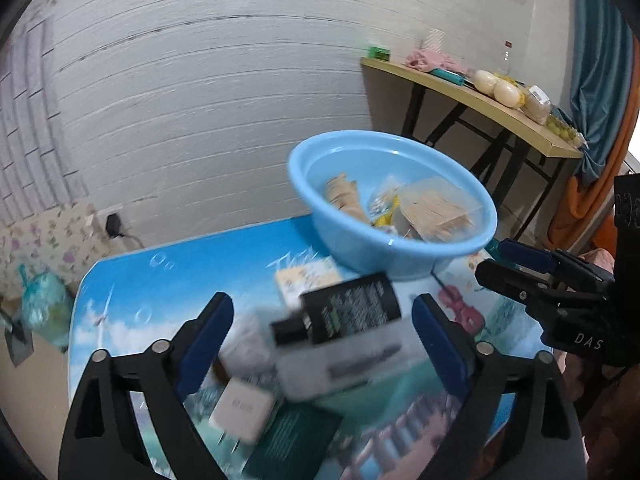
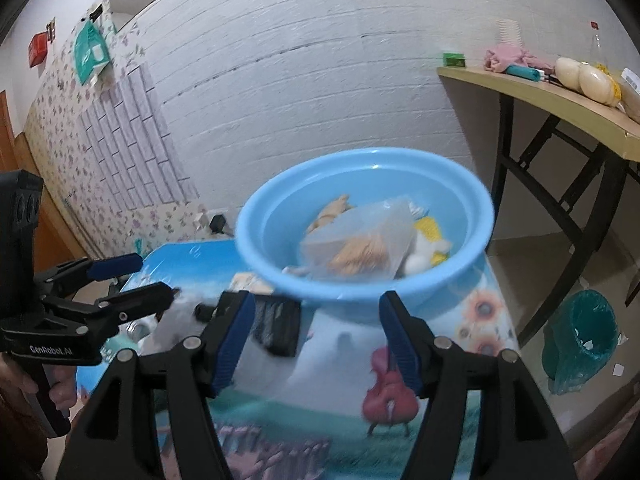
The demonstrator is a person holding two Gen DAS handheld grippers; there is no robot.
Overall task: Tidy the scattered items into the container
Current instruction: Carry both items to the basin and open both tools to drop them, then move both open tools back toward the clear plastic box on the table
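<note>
The left hand-held gripper [image 1: 322,354] has its blue-padded jaws spread wide with nothing pinched, hovering over a clutter of small stuff on the picture-printed blue counter [image 1: 132,280]. Sitting between and just beyond those pads is a dark squat plastic bottle with a black cap and small white print [image 1: 340,314], lying on its side, partly on a pale grey tube-like pack [image 1: 348,364] that's too blurred to name. A small white square block [image 1: 240,410] and a dark green flat box [image 1: 292,440] lie nearer the camera.

The bottle looks rigid and fairly light, probably a bit slick, and round enough to roll, so the safest bite is likely across the body, not the narrow cap.

The right hand-held gripper [image 2: 318,338] is half open and empty too, pointed toward the round light blue plastic basin [image 2: 360,292], which stands at the far end of the counter and already holds a clear bag of tan sticks [image 2: 360,248] plus some yellow and white bits
</note>
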